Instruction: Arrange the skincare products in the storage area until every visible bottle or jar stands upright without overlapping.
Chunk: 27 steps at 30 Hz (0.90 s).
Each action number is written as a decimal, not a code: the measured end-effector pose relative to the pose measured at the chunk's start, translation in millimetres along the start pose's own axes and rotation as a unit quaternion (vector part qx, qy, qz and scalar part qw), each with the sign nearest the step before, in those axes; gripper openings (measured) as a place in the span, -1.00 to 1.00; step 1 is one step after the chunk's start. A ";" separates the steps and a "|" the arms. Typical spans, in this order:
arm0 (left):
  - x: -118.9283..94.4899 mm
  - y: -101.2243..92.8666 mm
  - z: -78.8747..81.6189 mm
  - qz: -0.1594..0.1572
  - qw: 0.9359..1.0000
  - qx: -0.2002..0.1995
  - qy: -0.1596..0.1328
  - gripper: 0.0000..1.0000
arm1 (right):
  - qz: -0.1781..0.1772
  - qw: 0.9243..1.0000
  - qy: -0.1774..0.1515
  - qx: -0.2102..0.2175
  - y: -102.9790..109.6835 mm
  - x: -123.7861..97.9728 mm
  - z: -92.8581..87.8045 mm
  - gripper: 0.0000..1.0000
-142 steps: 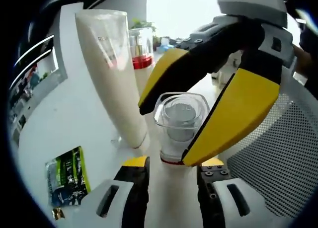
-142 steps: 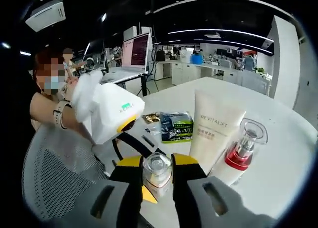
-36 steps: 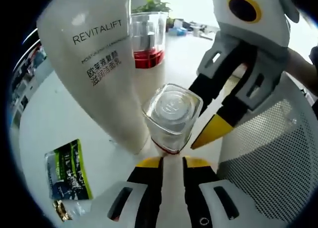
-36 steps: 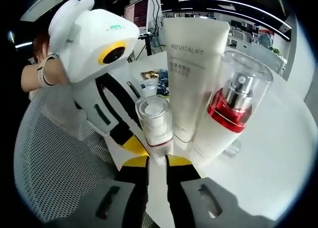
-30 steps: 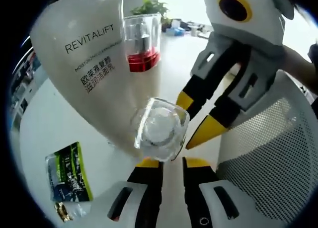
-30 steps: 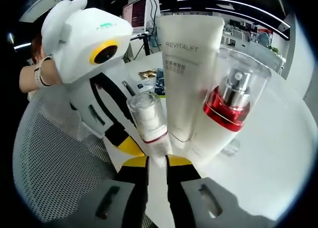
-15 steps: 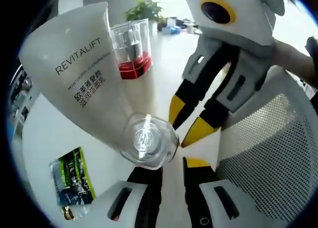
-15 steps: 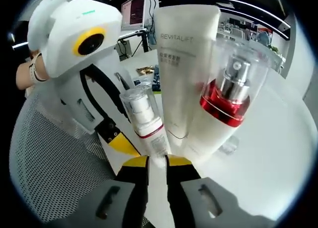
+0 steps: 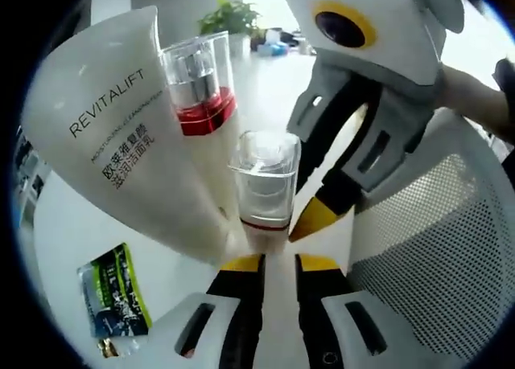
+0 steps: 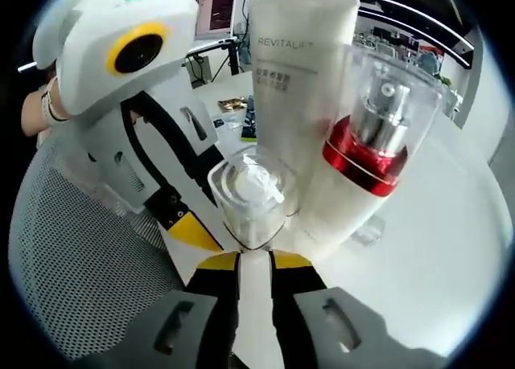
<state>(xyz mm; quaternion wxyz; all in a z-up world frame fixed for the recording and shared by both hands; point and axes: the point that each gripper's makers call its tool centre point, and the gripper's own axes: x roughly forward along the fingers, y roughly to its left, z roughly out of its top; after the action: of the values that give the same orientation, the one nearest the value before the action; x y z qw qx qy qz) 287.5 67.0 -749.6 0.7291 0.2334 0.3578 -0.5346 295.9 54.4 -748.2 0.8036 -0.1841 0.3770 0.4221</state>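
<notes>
Small clear-capped bottle (image 9: 264,194) stands on the white table (image 9: 72,224), touching the REVITALIFT tube (image 9: 113,152) and just beside the red-collared pump bottle (image 9: 197,96). We see the left gripper (image 9: 278,263) pressed nearly together at its base; the right gripper (image 10: 254,260) likewise, whether either pinches it we cannot tell.

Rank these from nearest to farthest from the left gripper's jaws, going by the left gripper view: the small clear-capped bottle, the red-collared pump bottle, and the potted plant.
1. The small clear-capped bottle, just above the jaw tips at centre.
2. The red-collared pump bottle, behind it, up and to the left, beside the white tube.
3. The potted plant, far back at the top of the view.
</notes>
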 end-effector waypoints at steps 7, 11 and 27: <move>1.1 2.4 -0.6 0.002 1.000 -0.001 0.002 -0.80 | 0.001 1.000 0.000 0.001 -0.1 0.1 -0.3 -0.74; 2.0 2.7 0.5 0.002 1.000 -0.004 0.001 -0.80 | 0.000 1.000 0.000 0.003 -1.3 -0.5 -1.1 -0.74; 7.7 5.7 7.3 0.004 1.000 -0.012 -0.008 -0.79 | -0.008 1.000 0.000 0.018 -10.5 -2.0 -4.1 -0.76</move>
<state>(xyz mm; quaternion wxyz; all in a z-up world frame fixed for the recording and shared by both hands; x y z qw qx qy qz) 296.3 58.9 -751.2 0.7364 0.2221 0.3577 -0.5296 301.8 44.8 -749.5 0.8102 -0.1727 0.3835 0.4082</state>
